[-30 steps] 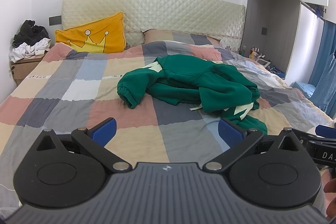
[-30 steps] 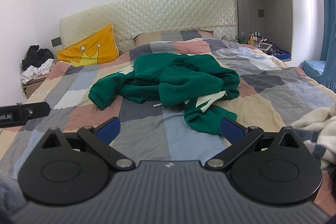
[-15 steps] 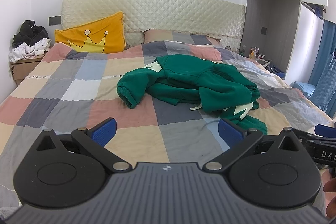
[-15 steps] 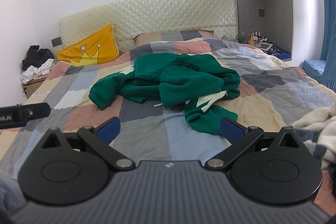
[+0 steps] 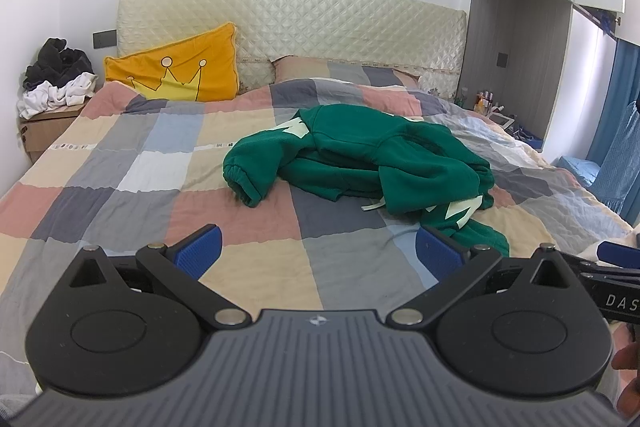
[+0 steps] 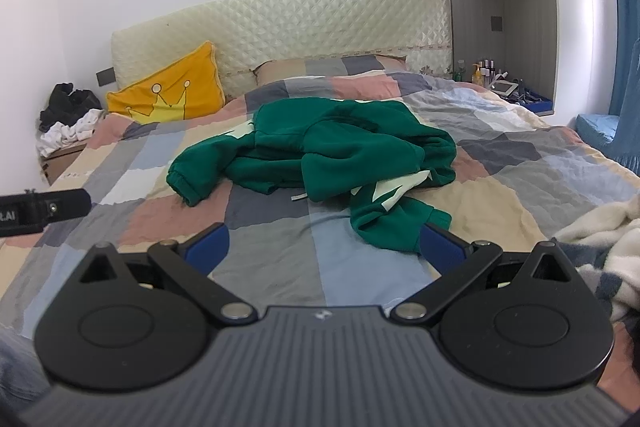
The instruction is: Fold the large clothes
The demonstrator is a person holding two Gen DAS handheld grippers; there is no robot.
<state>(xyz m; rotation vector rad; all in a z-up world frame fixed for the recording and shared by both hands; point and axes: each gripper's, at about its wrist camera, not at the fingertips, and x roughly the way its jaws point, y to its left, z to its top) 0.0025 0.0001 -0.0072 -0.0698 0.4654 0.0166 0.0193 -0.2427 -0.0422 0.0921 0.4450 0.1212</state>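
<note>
A: What's on the bed?

B: One green hoodie [image 5: 360, 155], crumpled in a heap near the middle of the bed [image 5: 120, 187]. A sleeve with a gathered cuff trails off to the left, another part spills toward the foot, and pale patches and a light drawstring show through the folds. From the right view the hoodie [image 6: 320, 151] looks just as bunched; its front is hidden and I can't find the hem.

A: And the grippers?

B: Two. The left gripper [image 5: 318, 253] hangs over the near end of the quilt, jaws spread wide, gripping nothing and well short of the cloth. The right gripper [image 6: 324, 247] is the same: jaws apart and empty, though its right finger overlaps the nearest green fold in the picture; whether it touches, I can't say.

A: Anything else?

B: One yellow cushion [image 5: 176, 67] with a crown leans on the quilted headboard [image 5: 320, 27], one checked pillow [image 5: 344, 69] beside it. A pile of black and white clothes [image 5: 56, 79] sits on a box at the left. Small bottles [image 6: 480, 69] stand on a shelf at the right, too small to count. A fluffy blanket [image 6: 600, 227] is cut off at the right edge.
</note>
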